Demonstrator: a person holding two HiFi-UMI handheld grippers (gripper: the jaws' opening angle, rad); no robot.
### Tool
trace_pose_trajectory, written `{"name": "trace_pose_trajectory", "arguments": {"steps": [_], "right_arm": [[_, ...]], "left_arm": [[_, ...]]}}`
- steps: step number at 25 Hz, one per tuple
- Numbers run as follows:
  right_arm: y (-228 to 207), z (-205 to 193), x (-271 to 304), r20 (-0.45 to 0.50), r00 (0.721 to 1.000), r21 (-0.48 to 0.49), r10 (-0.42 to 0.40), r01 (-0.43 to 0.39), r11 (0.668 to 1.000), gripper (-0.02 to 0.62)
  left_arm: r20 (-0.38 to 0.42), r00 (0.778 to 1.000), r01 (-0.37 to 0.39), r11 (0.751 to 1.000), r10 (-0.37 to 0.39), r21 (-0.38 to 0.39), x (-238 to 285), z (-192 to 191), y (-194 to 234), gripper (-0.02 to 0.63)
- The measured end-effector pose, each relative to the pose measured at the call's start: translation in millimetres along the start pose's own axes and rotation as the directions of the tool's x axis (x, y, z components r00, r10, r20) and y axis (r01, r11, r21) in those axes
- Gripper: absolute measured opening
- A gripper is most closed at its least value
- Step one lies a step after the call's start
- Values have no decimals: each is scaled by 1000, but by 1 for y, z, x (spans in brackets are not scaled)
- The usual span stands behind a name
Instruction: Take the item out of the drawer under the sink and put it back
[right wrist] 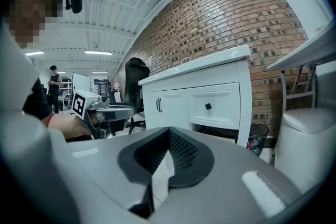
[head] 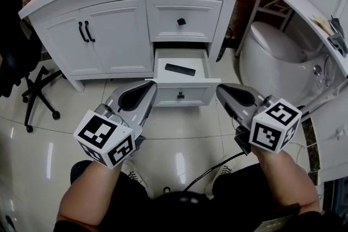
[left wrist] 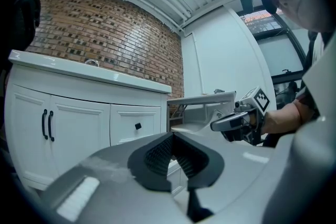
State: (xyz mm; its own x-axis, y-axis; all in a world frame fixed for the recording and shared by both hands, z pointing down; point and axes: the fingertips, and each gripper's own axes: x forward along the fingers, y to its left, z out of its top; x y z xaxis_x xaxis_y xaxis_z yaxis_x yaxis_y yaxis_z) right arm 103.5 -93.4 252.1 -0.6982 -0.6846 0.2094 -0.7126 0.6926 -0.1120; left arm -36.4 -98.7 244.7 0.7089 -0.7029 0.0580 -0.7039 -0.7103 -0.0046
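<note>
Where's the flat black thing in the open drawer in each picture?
Head view: the flat black rectangular item lies in the open white drawer, near the picture's middle.
Left gripper view: not in it.
Right gripper view: not in it.
Shared landmark: the small black square knob on the closed upper drawer, in all three.

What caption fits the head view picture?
Left gripper and right gripper, both shut, face the open drawer holding a black item.
</note>
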Motion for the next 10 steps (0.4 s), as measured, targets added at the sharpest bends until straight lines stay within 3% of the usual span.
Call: {"name": "trace_pose_trajectory", "arguments": {"steps": [10], "right_arm": [[4, -1, 3, -4, 1000, 0, 18, -18, 1000, 6]], "left_arm": [[-3, 1000, 8, 1000, -8, -3, 2, -1, -3, 6]]}}
